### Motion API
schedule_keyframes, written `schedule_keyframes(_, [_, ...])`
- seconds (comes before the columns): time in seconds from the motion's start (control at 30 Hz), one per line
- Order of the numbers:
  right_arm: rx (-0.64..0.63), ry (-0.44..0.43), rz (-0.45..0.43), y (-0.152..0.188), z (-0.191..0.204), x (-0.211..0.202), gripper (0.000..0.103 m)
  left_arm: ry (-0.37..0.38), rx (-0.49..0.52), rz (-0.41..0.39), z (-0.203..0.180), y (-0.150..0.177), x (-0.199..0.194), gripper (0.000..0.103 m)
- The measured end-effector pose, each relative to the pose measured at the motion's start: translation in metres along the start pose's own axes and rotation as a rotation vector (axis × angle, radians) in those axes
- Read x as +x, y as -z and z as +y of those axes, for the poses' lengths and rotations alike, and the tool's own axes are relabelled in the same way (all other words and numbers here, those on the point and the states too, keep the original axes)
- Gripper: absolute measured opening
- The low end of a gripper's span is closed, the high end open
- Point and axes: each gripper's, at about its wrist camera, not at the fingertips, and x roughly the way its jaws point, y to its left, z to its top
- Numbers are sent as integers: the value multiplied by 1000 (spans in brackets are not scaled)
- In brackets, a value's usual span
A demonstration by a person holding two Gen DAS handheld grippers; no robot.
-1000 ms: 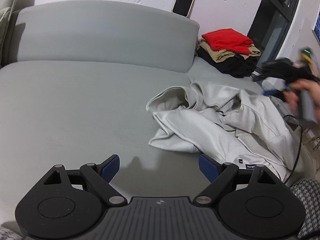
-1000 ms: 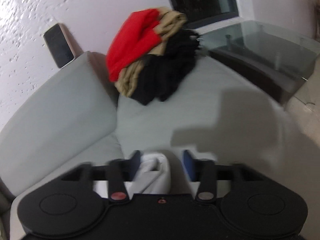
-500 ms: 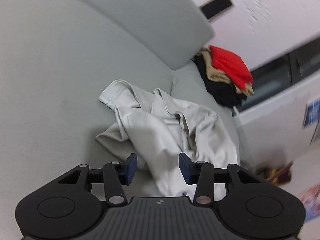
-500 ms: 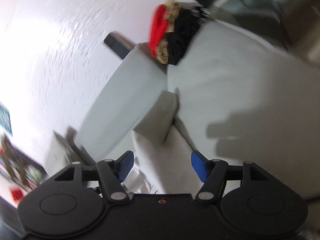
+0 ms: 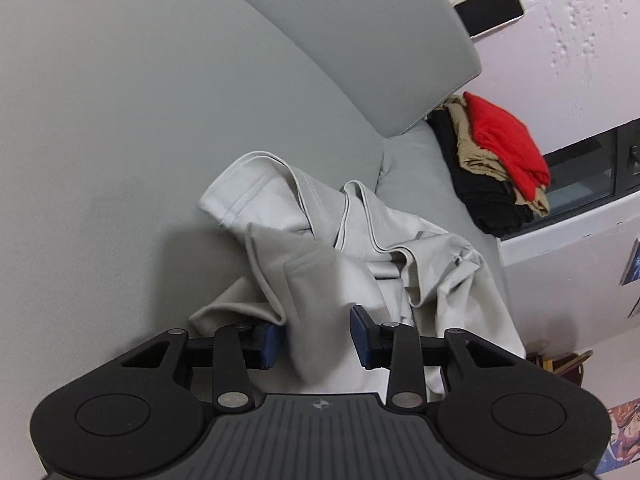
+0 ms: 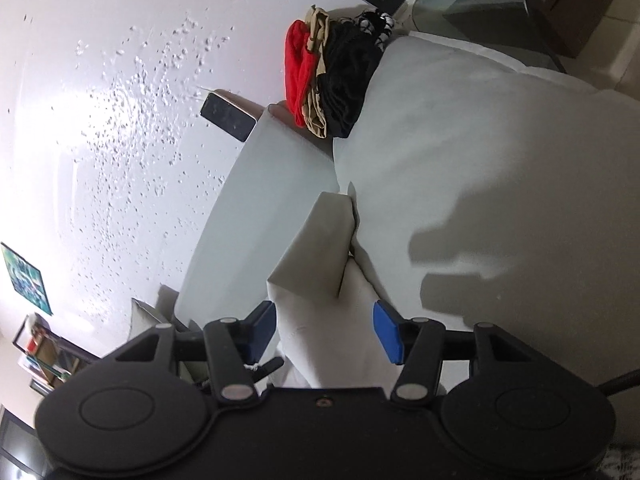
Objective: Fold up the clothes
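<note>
Hoodie (image 5: 360, 264), pale grey, is found crumpled on the sofa seat (image 5: 120, 160), a fold of it standing between the fingers (image 5: 265, 338) of the left gripper (image 5: 316, 334). Pads are seen apart, cloth filling the gap but not pinched flat; no clamp is judged to be made yet. Gripper is held low and level w/ the fabric, prob. so an edge can be caught between the pads.

Right gripper (image 6: 325, 330) is likewise set astride the hoodie (image 6: 316, 256): blue pads wide apart, a raised ridge of cloth running up between them, neither pad pressed on it. A squared flap of fabric is seen standing just beyond the fingertips, against the backrest (image 6: 256, 200). Grip on this side is also judged not closed.

Both tools being placed on separate parts of the one garment, the step in hand is taken as seizing two points so the hoodie can be lifted and spread; folding proper is not yet begun. Garment is bunched, sleeves and hood overlapped, so a multi-layer grab is a risk.

Beyond the hoodie, toward the far end of the seat, a stack of folded clothes (image 5: 496, 160) (red over tan over black) is noted, well apart from it. A phone (image 5: 490, 10) is propped on the backrest top, against the wall, above the stack.
</note>
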Motion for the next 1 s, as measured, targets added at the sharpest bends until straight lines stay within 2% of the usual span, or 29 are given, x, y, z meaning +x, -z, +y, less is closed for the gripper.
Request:
schedule_keyframes(0.03, [-8, 11, -2, 1, 1, 0, 53, -13, 5, -3, -2, -1, 2, 1])
schedule_keyframes(0.1, [-25, 37, -8, 3, 3, -2, 55, -57, 34, -32, -10, -1, -2, 2])
schedule_keyframes(0.17, [-61, 74, -15, 5, 8, -3, 63, -90, 103, -76, -25, 4, -19, 2])
schedule_keyframes(0.2, [-97, 99, -18, 7, 14, -4, 72, -100, 148, -97, -34, 7, -32, 2])
schedule_keyframes(0.3, [-318, 190, -2, 23, 46, 3, 84, -106, 282, -165, -58, 20, -74, 2])
schedule_keyframes(0.4, [-550, 270, 46, 49, 77, 28, 84, -113, 384, -221, -76, 32, -110, 2])
schedule_keyframes(0.43, [-620, 303, 60, 58, 85, 39, 76, -118, 404, -235, -78, 35, -119, 2])
schedule_keyframes(0.47, [-690, 336, 74, 66, 93, 51, 64, -132, 424, -249, -79, 37, -128, 2])
schedule_keyframes(0.5, [-714, 365, 80, 69, 97, 60, 23, -153, 437, -259, -78, 38, -134, 2])
schedule_keyframes(0.53, [-673, 389, 75, 63, 97, 66, 4, -176, 443, -267, -76, 40, -141, 2])
schedule_keyframes(0.6, [-565, 427, 48, 47, 94, 73, 3, -214, 432, -272, -65, 43, -153, 2])
schedule_keyframes(0.67, [-378, 434, -25, 24, 80, 62, 3, -230, 394, -254, -45, 50, -161, 2])
schedule_keyframes(0.7, [-318, 454, -25, 17, 70, 60, 4, -239, 376, -245, -35, 54, -164, 2])
schedule_keyframes(0.8, [-182, 506, 1, 3, 42, 55, 13, -272, 309, -211, -6, 63, -160, 2])
schedule_keyframes(0.87, [-131, 475, 23, 3, 29, 46, 19, -277, 267, -190, 8, 65, -153, 2])
schedule_keyframes(0.93, [-109, 445, 8, 9, 32, 30, 42, -260, 226, -174, 14, 64, -152, 4])
schedule_keyframes(1.0, [-125, 435, -12, 19, 38, 10, 56, -291, 257, -197, 12, 67, -156, 5])
